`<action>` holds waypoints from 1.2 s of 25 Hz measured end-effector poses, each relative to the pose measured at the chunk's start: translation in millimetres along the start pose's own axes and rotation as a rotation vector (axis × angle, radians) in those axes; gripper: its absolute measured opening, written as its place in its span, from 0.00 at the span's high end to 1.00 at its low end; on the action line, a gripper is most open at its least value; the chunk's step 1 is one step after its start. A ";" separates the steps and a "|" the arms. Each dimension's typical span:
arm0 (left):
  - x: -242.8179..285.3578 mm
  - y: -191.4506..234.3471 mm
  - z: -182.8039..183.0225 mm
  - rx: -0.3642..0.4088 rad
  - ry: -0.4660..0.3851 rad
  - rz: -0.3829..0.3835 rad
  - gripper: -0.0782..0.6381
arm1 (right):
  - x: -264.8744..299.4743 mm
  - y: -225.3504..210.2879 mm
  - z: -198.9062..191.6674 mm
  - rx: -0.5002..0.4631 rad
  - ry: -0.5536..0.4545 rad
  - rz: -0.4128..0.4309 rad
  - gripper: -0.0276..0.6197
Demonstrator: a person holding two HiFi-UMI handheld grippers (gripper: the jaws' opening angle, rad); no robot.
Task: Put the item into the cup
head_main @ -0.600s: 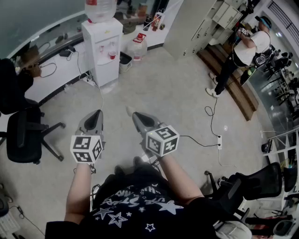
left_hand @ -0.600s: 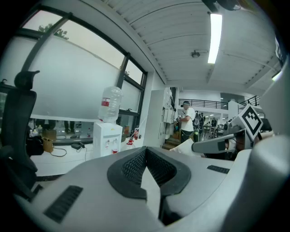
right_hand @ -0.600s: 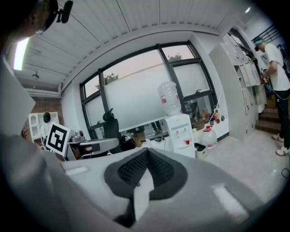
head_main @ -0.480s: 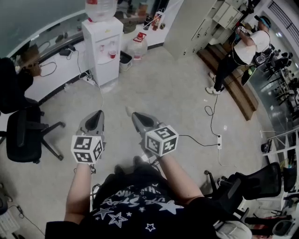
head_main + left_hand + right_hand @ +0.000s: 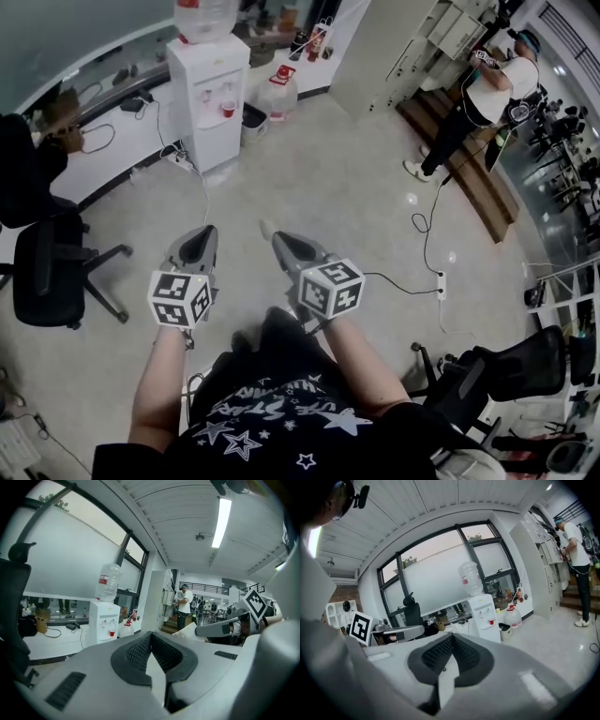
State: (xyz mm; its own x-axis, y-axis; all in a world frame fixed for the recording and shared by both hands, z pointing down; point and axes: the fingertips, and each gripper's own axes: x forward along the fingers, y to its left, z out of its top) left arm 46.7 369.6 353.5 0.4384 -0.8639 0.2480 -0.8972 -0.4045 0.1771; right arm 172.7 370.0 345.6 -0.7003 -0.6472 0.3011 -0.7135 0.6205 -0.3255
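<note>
- Head view: the person stands on a pale floor point(image 5: 356, 187) and holds the left gripper point(image 5: 200, 232) and the right gripper point(image 5: 279, 237) side by side. They are near each other but apart, and both point forward. Only this view shows the two from above, each with its marker cube. It also shows a black chair point(image 5: 47, 272) at the left and a cable point(image 5: 422, 234) lying on the floor. A water dispenser point(image 5: 208, 98) stands ahead by the wall, and a second person point(image 5: 487, 89) is far off at the upper right.
- Left gripper view: the jaws are pressed together at their tips, with nothing between the dark ribbed pads. Past them the dispenser stands at the left and the second person straight ahead. The right gripper crosses the right edge, its cube facing the camera. A ceiling light point(image 5: 221, 521) shows here, which the head view does not catch.
- Right gripper view: these jaws also meet at the tips and pinch nothing. The left gripper reaches in from the left, the dispenser stands beyond the tips, and large windows point(image 5: 440, 573) fill the wall behind.
- No view shows the cup or the item, so where they lie relative to either gripper cannot be told.
</note>
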 end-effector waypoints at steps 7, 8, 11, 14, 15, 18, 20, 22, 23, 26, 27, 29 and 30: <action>16.7 16.1 -17.6 -0.024 0.058 0.034 0.88 | 18.0 -24.0 -11.1 -0.015 0.054 -0.001 0.96; 19.7 19.4 -19.6 -0.025 0.068 0.043 0.88 | 23.3 -27.2 -10.7 -0.018 0.060 0.005 0.96; 32.0 29.3 -21.7 -0.046 0.081 0.068 0.88 | 40.0 -39.8 -4.6 -0.011 0.063 0.019 0.96; 53.8 38.7 -18.9 -0.073 0.081 0.077 0.88 | 61.3 -59.0 4.2 0.021 0.064 0.035 0.96; 63.4 41.8 -17.4 -0.078 0.081 0.079 0.88 | 69.2 -67.1 6.7 0.028 0.070 0.041 0.96; 97.4 54.1 -15.6 -0.097 0.099 0.100 0.88 | 93.1 -97.4 15.5 0.032 0.095 0.057 0.96; 122.7 65.7 -13.8 -0.104 0.113 0.120 0.88 | 109.7 -121.5 24.7 0.036 0.102 0.061 0.96; 148.4 77.7 -7.2 -0.110 0.118 0.140 0.88 | 125.8 -144.9 38.3 0.042 0.099 0.065 0.96; 160.1 82.2 -3.3 -0.114 0.120 0.147 0.88 | 132.7 -155.0 45.3 0.043 0.097 0.069 0.96; 191.9 89.9 4.6 -0.119 0.129 0.158 0.88 | 150.6 -180.7 61.5 0.043 0.098 0.086 0.96; 201.8 91.1 5.6 -0.118 0.135 0.159 0.88 | 155.9 -188.0 65.1 0.044 0.100 0.093 0.96; 219.9 91.9 7.0 -0.113 0.144 0.158 0.88 | 165.2 -200.3 70.0 0.047 0.104 0.108 0.96; 228.2 91.8 8.3 -0.110 0.147 0.159 0.88 | 169.2 -206.1 71.8 0.047 0.107 0.113 0.96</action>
State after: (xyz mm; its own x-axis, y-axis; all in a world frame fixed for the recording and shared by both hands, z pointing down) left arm 64.0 132.8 418.5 0.3024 -0.8579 0.4155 -0.9479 -0.2249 0.2256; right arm 202.9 100.8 399.3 -0.7766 -0.5216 0.3532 -0.6295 0.6639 -0.4037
